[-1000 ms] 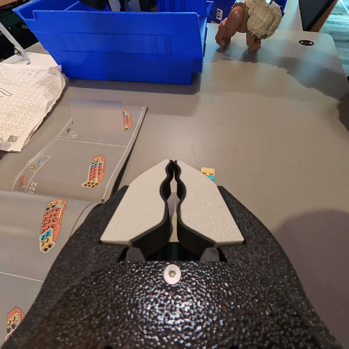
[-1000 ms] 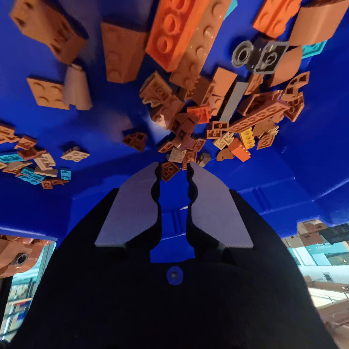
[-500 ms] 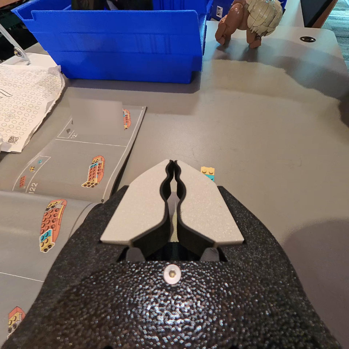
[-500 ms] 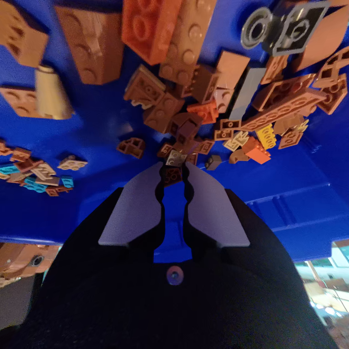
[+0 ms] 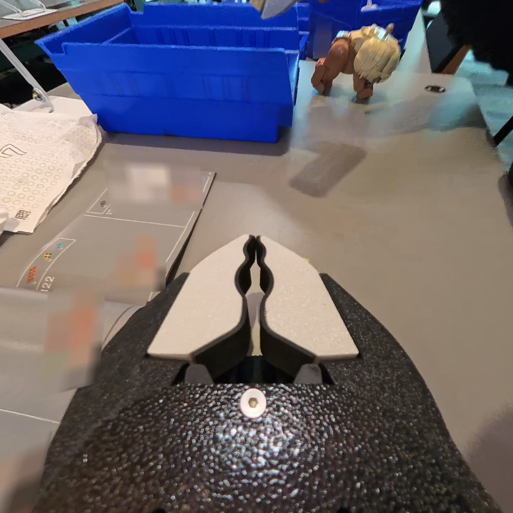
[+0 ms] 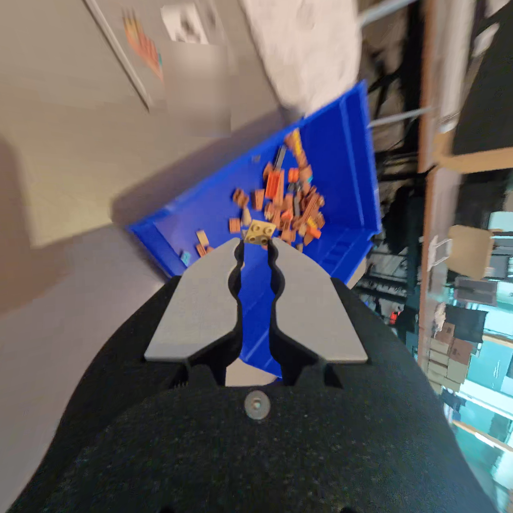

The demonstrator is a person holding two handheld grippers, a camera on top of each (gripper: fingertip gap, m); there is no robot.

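Tan two-by-two brick [image 6: 259, 232] pinched at frame centre of the right wrist view, both fingertips [image 6: 273, 244] of the right gripper [image 6: 256, 242] pressed on its opposite edges, studs facing the camera. Raised above a blue bin [image 6: 344, 177], tilted across the middle of the frame, with a loose heap of orange, brown and tan bricks [image 6: 288, 202] on its floor. Grey bench [image 6: 69, 180] at left, white paper [image 6: 302, 50] at upper centre, blurred shelving with boxes at right.

Left gripper [image 5: 255, 238] at lower centre of the left wrist view, jaws clenched tip to tip on nothing, poised low over the bare grey bench [image 5: 361, 249]. Open instruction booklet [image 5: 125, 236] just beside the jaws at left, its printed panels partly mosaicked. Torn white sheet [image 5: 36, 166] with a pattern of small circles at far left. Same blue bin [image 5: 177, 88] across the upper centre, a second blue bin behind it. Brown and cream brick-built animal figure [image 5: 361, 61] standing on the bench at upper right, well apart from the jaws. Fingertip of the right gripper [image 5: 274, 7] at the top edge, above the bin.
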